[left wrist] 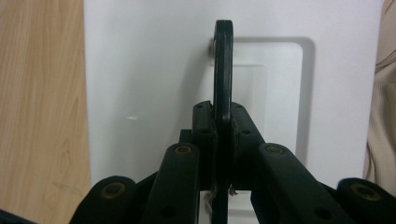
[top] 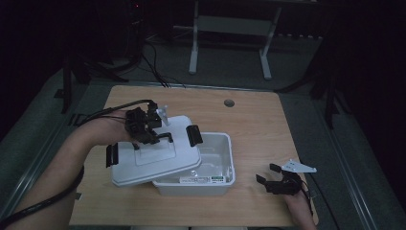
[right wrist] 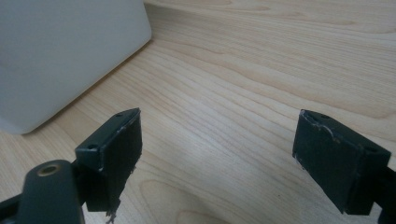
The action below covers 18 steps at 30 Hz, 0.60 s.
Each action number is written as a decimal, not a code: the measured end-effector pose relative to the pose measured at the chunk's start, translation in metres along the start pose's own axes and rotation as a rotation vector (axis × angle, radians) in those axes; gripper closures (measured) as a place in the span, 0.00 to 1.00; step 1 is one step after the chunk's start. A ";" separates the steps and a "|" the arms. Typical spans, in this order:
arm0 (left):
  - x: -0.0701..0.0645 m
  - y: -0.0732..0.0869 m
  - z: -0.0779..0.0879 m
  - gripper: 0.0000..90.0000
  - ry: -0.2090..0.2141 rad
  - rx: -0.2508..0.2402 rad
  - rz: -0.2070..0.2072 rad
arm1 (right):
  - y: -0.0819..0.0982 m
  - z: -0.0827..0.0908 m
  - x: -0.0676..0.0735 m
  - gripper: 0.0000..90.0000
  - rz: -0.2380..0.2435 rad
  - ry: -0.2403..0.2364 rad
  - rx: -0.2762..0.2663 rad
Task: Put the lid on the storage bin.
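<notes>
At the left of the worktop (top: 258,115), the left tool (top: 154,138) is clenched on the black handle (left wrist: 222,70) of the white lid (top: 158,163), the handle being pinched edge-on between its jaws. The lid is held tilted, its right part lying over the left half of the white storage box (top: 225,167) and its left part jutting out past the box; black latches are seen at the lid's two ends. The step in hand is judged to be the carrying of the lid by its handle, either onto the box or off it; which cannot be told. A level, squared alignment over the rim would be called for next if closing is meant. Right of that, a small label with a green patch is seen on the box's front wall, its writing too small to be read. Farthest right, the right tool (top: 267,173) is rested released on the worktop, jaws wide apart, nothing between them.
</notes>
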State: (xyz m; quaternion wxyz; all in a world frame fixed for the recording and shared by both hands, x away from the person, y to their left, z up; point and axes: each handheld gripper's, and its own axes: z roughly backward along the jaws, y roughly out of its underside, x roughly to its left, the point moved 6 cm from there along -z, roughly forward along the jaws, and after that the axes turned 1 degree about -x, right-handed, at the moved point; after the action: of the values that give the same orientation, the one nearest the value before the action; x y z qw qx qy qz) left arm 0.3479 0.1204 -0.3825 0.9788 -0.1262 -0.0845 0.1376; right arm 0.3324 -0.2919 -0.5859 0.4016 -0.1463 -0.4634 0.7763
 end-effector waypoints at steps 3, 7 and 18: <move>-0.004 -0.010 -0.001 0.93 0.009 0.002 -0.025 | 0.000 0.000 0.000 0.17 0.001 -0.002 0.001; -0.009 -0.020 -0.004 0.93 0.019 -0.002 -0.056 | 0.000 0.001 0.000 0.17 -0.006 -0.009 -0.002; -0.017 -0.046 -0.009 0.93 0.037 -0.010 -0.106 | 0.001 0.000 0.000 0.17 -0.006 -0.010 0.002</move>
State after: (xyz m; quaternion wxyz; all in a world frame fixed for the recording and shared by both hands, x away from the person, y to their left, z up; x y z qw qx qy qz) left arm 0.3451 0.0704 -0.3812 0.9855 -0.1287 -0.0738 0.0829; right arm 0.3320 -0.2923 -0.5868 0.4017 -0.1407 -0.4651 0.7763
